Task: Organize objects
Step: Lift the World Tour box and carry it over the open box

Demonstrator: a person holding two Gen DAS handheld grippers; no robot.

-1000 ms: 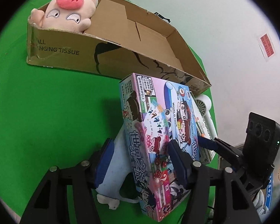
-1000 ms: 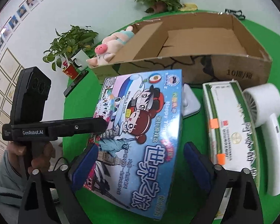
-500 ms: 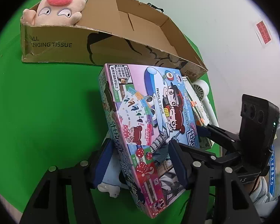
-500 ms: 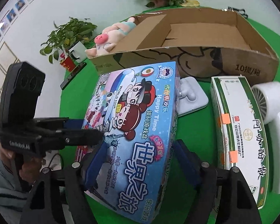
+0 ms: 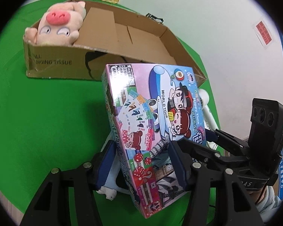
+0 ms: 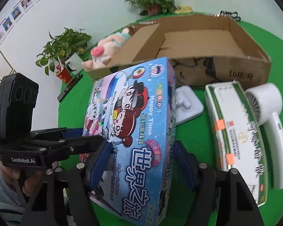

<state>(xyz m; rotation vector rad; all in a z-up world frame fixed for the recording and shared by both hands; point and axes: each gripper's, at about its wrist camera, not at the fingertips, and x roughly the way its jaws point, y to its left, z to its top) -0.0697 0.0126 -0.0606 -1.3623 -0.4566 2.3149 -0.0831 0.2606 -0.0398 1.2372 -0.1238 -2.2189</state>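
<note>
Gripping game box, both tools

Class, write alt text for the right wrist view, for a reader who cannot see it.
A colourful board game box is held tilted above a green table by the right gripper and the left gripper. Behind it stands a cardboard box holding a plush pig.

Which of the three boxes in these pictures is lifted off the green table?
The colourful game box: both the left gripper and right gripper clamp it, tilted. The green-and-white box and cardboard box rest on the table.
</note>
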